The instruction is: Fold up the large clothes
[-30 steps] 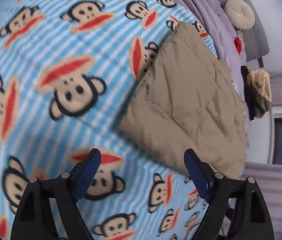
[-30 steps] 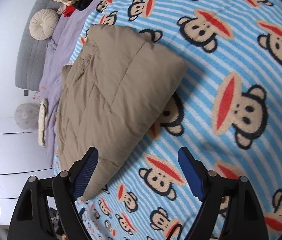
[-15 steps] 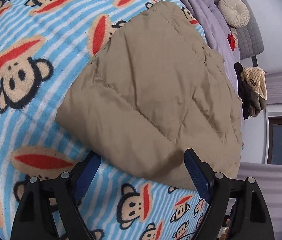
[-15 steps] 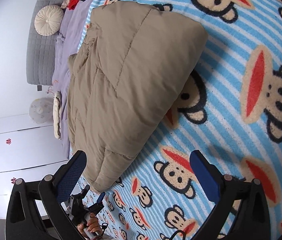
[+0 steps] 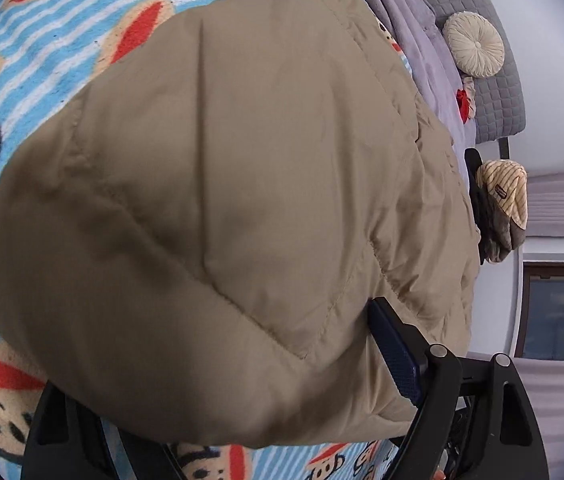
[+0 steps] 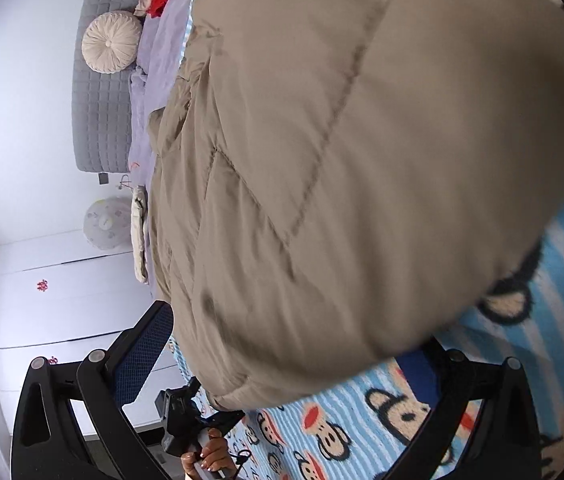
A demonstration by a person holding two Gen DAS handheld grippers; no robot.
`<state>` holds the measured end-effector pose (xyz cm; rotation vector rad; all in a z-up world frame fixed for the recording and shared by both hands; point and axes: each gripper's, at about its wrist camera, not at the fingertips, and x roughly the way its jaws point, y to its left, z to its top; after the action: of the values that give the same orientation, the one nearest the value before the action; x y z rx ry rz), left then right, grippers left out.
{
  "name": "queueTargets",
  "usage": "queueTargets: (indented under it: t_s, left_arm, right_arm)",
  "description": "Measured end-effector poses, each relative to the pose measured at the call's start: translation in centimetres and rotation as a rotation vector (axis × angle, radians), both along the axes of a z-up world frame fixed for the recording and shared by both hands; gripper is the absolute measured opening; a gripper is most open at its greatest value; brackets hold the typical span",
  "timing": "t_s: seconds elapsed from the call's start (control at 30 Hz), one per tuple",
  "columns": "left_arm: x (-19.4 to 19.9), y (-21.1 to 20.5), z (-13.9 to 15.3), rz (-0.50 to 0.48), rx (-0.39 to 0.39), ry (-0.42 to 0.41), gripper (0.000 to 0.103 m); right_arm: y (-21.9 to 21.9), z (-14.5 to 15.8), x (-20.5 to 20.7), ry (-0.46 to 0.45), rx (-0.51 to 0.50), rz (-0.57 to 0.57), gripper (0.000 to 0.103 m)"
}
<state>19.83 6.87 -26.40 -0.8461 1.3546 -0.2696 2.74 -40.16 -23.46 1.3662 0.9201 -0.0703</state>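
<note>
The folded tan jacket [image 5: 218, 208] lies on the monkey blanket [image 5: 30, 52] of the bed, and I have my left gripper [image 5: 218, 392] and right gripper [image 6: 286, 364] both spread around its near edge.

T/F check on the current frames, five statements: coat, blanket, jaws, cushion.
1. The coat is tan and quilted. True.
2. The coat lies on a plain white sheet. False: it lies on a blue-striped monkey-print blanket.
3. The left gripper has its jaws clamped shut with nothing between them. False: they stand wide apart, the coat's edge bulging between them.
4. The right gripper has its jaws wide apart at the coat's edge. True.
5. A round cream cushion leans on the grey headboard. True.
</note>
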Motion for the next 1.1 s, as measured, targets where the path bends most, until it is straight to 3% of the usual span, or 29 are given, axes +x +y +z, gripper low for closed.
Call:
queueTargets:
  t_s: [0.1,0.13,0.17,0.2,0.27,0.3,0.33,0.43,0.6,0.73,0.93,1.03,1.1]
  left_arm:
    - [0.8,-0.5,0.3,0.028,0.036,0.008,0.084]
    - [1.1,-0.8,0.7,0.03,0.055,-0.004,0.066]
    - [1.2,-1.0,1.2,0.011,0.055,-0.026,0.038]
    - [1.5,-1.5,1.9,-0.015,0.052,-0.052,0.03]
    - [1.7,-2.3,3.8,-0.076,0.099,-0.121,0.018]
    - [1.9,-2.6,4.7,-0.107,0.12,-0.151,0.018]
    - [1.9,-2.9,5.7,-0.13,0.135,-0.179,0.017]
    - [1.8,-3.1,8.7,-0.166,0.143,-0.251,0.016]
    - [-0.8,-2.3,11.9,-0.229,0.153,-0.298,0.016]
    - [-6.5,0.9,12.5,-0.297,0.167,-0.269,0.016]
    - [-15.7,5.7,10.6,-0.391,0.164,-0.101,0.017]
    - [-18.5,7.0,8.5,-0.381,0.169,-0.007,0.017]
    - [-19.0,7.1,6.9,-0.371,0.214,0.037,0.029]
  right_arm:
    - [-0.3,-1.1,1.6,-0.01,0.026,-0.045,0.103]
    - [-0.4,-1.3,2.0,-0.009,0.038,-0.065,0.103]
    - [-0.5,-1.4,2.2,-0.007,0.055,-0.086,0.103]
    - [-0.6,-1.5,2.3,0.003,0.075,-0.106,0.101]
    - [-0.8,-1.6,2.2,0.033,0.11,-0.123,0.07]
    - [-0.9,-1.6,2.1,0.042,0.126,-0.124,0.046]
    - [-1.0,-1.5,1.9,0.036,0.143,-0.129,0.038]
    - [-1.0,0.0,1.8,0.003,0.114,-0.079,0.027]
    - [-0.2,3.1,0.4,-0.019,0.071,0.026,0.025]
    - [1.1,4.3,-3.2,0.007,0.076,0.081,0.025]
    - [4.0,4.1,-12.0,0.105,0.129,0.133,0.025]
    - [5.2,3.1,-15.6,0.162,0.138,0.127,0.027]
    - [5.4,2.1,-16.0,0.223,0.102,0.124,0.033]
